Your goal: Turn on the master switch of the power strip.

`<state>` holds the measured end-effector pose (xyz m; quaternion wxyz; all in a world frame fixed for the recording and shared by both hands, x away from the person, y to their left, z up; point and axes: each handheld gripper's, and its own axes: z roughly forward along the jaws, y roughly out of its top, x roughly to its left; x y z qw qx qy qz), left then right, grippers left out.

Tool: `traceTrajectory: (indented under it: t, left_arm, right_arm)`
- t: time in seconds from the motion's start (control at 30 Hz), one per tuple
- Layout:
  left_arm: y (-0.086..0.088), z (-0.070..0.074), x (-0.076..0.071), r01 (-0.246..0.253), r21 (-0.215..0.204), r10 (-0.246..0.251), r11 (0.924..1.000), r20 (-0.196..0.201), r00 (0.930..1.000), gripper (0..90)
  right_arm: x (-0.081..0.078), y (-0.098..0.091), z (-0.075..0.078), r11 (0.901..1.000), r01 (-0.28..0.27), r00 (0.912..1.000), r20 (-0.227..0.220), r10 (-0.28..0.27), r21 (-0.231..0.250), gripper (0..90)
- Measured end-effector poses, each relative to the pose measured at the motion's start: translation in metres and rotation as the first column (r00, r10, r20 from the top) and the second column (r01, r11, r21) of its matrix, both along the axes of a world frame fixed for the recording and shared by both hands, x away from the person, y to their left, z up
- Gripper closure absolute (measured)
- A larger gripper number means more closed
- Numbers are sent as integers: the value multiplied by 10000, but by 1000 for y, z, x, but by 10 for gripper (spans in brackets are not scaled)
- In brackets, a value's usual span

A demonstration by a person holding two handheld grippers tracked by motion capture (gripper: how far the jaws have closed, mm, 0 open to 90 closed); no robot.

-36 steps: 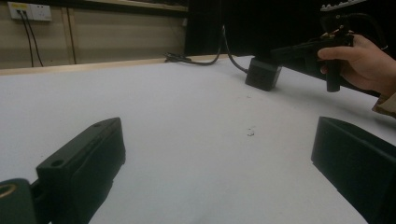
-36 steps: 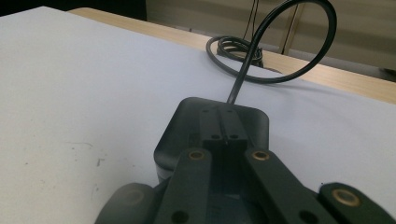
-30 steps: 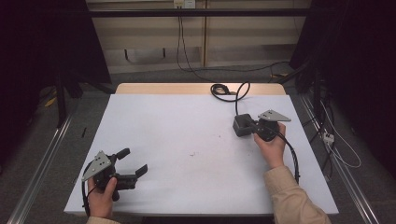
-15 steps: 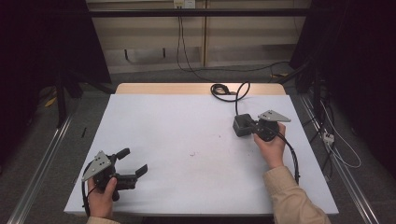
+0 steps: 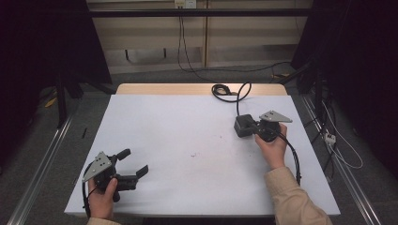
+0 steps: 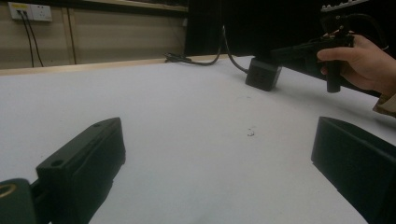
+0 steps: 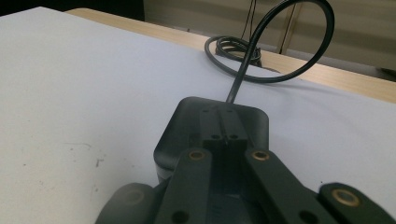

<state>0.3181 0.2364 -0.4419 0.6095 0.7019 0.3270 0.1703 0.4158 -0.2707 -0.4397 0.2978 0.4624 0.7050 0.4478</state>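
Observation:
My left gripper lies at the table's near left corner, held by a hand. Its jaws stand wide apart with only bare white tabletop between them. My right gripper is at the right side of the table, in a hand with a beige sleeve. Its two jaws are pressed together, and their tips reach over the top of a small black box that stands on the table. I cannot tell whether they touch it. A black cable runs from the box's far side.
The cable coils in a loop at the far edge of the white table. Small dark specks mark the middle of the top. Metal rails run along the floor on both sides. More cables lie on the floor at right.

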Motion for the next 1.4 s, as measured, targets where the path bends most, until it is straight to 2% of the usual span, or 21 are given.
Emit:
traceTrajectory:
  t: [0.3,0.83,1.23,1.4]
  left_arm:
    - [0,0,0,-4,6,4,10000,-11,10000,25]
    - [0,0,0,-93,-12,93,10000,37,10000,25]
    - [0,0,0,-113,-30,113,9999,41,9999,25]
    - [0,0,0,-94,-39,94,9999,30,10000,25]
  right_arm:
    - [0,0,0,10000,-7,10000,7,7,-56,900]
    - [0,-1,-1,9999,28,10000,-25,-28,116,900]
    - [0,0,-1,10000,17,10000,-20,-17,-18,900]
    - [0,-1,-2,9997,44,10000,-43,-43,242,900]
